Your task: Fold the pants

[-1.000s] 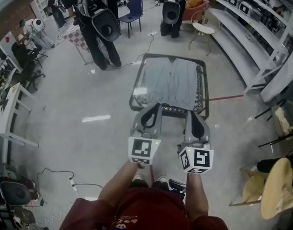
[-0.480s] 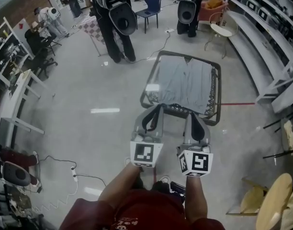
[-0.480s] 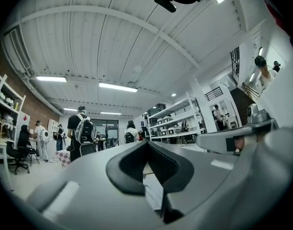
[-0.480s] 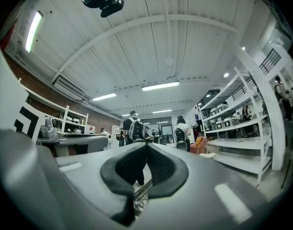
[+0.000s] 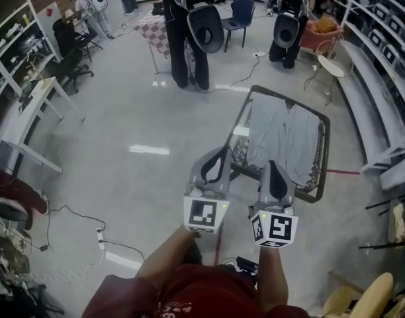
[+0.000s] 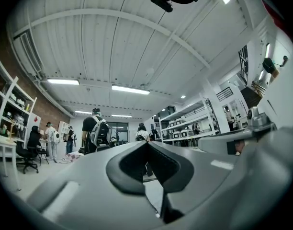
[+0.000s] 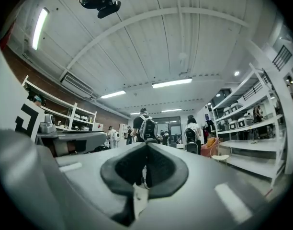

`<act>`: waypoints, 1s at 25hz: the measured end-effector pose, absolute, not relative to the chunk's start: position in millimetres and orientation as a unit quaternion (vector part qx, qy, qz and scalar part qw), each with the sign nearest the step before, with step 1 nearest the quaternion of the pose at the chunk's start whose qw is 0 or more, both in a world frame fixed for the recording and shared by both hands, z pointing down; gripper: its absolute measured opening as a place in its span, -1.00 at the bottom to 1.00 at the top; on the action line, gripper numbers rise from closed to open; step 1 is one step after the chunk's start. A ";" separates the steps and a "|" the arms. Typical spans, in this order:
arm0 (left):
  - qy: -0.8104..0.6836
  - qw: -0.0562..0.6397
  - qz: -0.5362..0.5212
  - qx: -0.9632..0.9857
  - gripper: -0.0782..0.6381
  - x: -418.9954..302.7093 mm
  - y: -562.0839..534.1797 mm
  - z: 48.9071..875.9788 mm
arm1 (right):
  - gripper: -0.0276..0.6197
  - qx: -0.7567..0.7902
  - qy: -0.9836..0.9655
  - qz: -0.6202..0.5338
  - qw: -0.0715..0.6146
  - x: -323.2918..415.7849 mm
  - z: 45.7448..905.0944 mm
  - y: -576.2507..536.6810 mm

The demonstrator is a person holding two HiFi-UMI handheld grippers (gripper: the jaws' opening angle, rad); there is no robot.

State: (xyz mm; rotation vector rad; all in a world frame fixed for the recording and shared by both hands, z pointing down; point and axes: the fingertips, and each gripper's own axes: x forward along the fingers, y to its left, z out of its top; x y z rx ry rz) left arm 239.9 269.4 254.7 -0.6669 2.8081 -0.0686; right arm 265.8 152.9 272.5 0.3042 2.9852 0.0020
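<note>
**Status.** The left tool (image 5: pixel 214 163) and right tool (image 5: pixel 274 175) are both closed with nothing between the jaws. Each tool's own view shows the dark pads meeting on empty air. Both are held out in front of the person, side by side, short of the table (image 5: pixel 319 192) and touching nothing. The pants (image 5: pixel 285 136) lie spread flat on the table top with the two legs side by side. No fold has been made.

**Risks.**
- Jaws that arrive at the cloth while closed would push and wrinkle it, not take it. They need to open first.
- The cloth looks thin and limp. A shallow pinch would likely lift only the top layer, so the fold would come out skewed.
- If the two tools lift unevenly, one leg would drag and the edges would not line up.
- The table's rim looks like open lattice, so a jaw tip or hem dragged across it could snag.
- One pant leg reaches close to the near right edge. A pull toward the person could slide the garment off onto the floor (image 5: pixel 143 118).
- A cable (image 5: pixel 77 216) trails on the floor at the person's left and could trip them.

**Materials and shapes.**
- Pants: pale grey-blue, matte, softly creased along their length.
- Table: a rectangle with rounded corners, a dark frame, and glare on the bare part of the top.
- Tools: smooth grey shells with dark rubbery pads that taper to a point.
- Floor: pale, glossy and hard.
</note>
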 end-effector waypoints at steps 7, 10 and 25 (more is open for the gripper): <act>0.973 0.126 -0.022 -0.190 -0.77 181.0 370.1 257.4 | -0.91 0.153 0.986 0.009 0.060 190.3 276.6 254.7; 0.977 0.128 -0.021 -0.169 -0.76 159.5 419.1 254.5 | -0.91 0.172 0.983 0.005 0.070 163.5 270.8 302.3; 0.981 0.136 -0.014 -0.140 -0.76 75.7 544.5 253.6 | -0.91 0.197 0.977 0.012 0.082 75.2 267.7 425.4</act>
